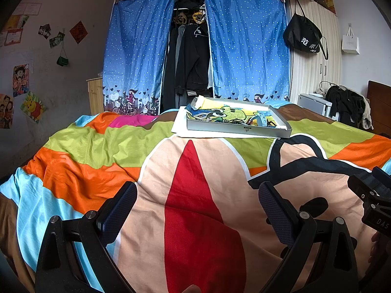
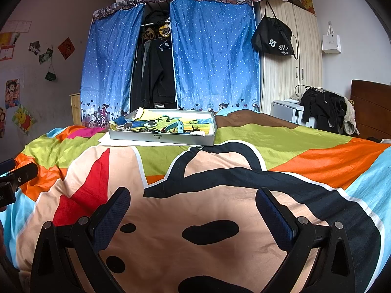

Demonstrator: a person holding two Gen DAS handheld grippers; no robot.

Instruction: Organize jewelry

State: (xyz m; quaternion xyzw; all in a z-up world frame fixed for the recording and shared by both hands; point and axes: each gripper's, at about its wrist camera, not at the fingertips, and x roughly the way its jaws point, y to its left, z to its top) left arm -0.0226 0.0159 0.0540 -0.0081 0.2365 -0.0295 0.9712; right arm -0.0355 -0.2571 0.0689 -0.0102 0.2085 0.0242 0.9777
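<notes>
A shallow grey box lies far out on the bed, lined with a cartoon cloth and holding a jumble of small jewelry pieces too small to tell apart. It rests on a white sheet of paper. My left gripper hovers open over the bedspread, well short of the box, with nothing between its fingers. My right gripper is open and holds nothing too, at about the same distance. The right gripper's body shows at the left view's right edge.
The bed carries a bright cartoon bedspread. Behind it stand a blue curtained wardrobe, a white cabinet with a black bag, a small white unit with dark clothes, and a wooden headboard.
</notes>
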